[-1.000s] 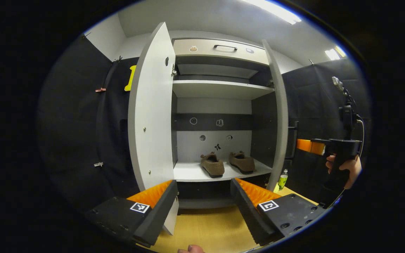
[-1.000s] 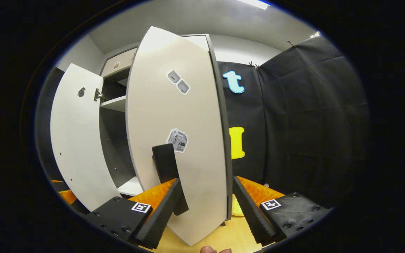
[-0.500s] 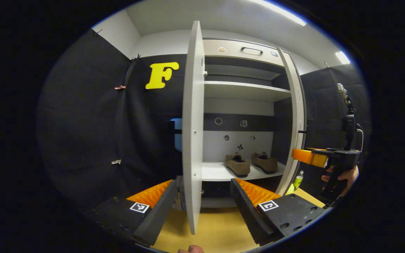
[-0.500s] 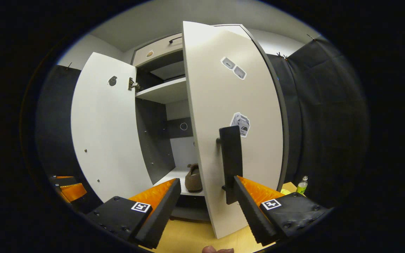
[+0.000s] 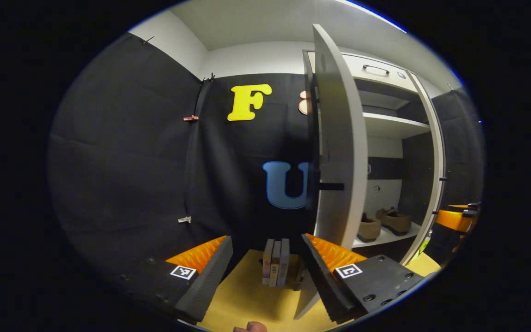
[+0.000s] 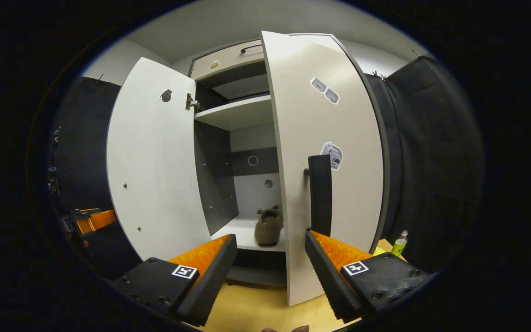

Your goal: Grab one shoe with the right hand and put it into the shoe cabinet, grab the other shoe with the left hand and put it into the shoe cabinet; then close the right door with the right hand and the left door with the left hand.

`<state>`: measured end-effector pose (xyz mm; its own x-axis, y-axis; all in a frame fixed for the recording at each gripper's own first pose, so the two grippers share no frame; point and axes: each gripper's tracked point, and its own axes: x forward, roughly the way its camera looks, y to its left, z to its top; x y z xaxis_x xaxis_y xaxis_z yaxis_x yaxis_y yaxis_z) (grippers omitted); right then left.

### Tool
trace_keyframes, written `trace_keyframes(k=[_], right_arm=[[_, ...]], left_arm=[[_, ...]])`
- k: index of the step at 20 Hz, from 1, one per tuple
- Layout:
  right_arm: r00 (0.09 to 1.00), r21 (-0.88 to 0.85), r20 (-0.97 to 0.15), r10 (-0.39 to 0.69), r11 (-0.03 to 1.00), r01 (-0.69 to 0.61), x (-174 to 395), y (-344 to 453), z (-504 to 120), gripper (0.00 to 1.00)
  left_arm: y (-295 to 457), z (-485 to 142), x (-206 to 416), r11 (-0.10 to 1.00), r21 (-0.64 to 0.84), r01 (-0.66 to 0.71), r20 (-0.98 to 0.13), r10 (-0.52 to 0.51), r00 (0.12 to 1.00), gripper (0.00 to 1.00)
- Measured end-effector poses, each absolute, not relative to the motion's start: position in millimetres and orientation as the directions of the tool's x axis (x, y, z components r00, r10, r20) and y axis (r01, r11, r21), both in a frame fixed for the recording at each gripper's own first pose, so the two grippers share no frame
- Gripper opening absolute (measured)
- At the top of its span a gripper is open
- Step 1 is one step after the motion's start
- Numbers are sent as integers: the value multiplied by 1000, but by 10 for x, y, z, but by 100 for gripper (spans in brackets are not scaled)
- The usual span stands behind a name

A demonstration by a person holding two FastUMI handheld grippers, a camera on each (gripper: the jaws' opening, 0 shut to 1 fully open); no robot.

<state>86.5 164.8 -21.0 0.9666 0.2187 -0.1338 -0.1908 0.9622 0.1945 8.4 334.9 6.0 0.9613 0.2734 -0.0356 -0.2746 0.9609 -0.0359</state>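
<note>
The shoe cabinet stands with both doors open. Two brown shoes [image 5: 369,227] [image 5: 397,221] sit side by side on its lower shelf [image 5: 385,238]; one shoe [image 6: 269,226] also appears in the right gripper view. My left gripper [image 5: 265,272] is open, on the outer side of the left door [image 5: 339,138], whose bottom edge is beside its right finger. My right gripper [image 6: 270,272] is open at the outer face of the right door [image 6: 334,129]. That door's free edge lies between the fingers, and the black handle [image 6: 321,193] ends just above the right fingertip.
Several books [image 5: 274,267] stand on the wooden floor beside the left door. A green bottle [image 6: 400,243] stands on the floor right of the cabinet. The left door's inner face [image 6: 155,161] swings out to the left, with the left gripper [image 6: 90,220] beyond it.
My left gripper has swung left, from facing the open cabinet to the outer side of the left door. My right gripper has shifted along the right door's front until the handle is above its right finger.
</note>
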Motion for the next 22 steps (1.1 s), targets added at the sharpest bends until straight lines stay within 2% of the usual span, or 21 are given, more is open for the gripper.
trace_keyframes(k=[7, 16, 17, 18, 20, 22], right_arm=[[972, 254, -140, 186, 956, -147, 895, 1511, -184, 98], [974, 185, -134, 184, 970, -158, 890, 1405, -193, 98], [974, 178, -134, 184, 971, -159, 888, 1399, -194, 98], [974, 173, -134, 183, 972, -159, 884, 1387, -196, 98], [974, 172, -135, 184, 972, -160, 882, 1373, -206, 98], [974, 174, -135, 182, 972, -158, 866, 1353, -200, 98]], left_arm=[[3348, -21, 350, 968, 6, -251, -53, 251, 967, 93], [3221, -31, 305, 961, -23, -275, -70, 273, 960, 89], [3187, -31, 290, 962, -31, -272, -72, 269, 960, 91], [3141, -43, 289, 964, -34, -263, -74, 260, 963, 88], [3023, -35, 299, 971, -31, -239, -74, 236, 969, 91], [2921, -36, 311, 975, -33, -218, -71, 215, 974, 88]])
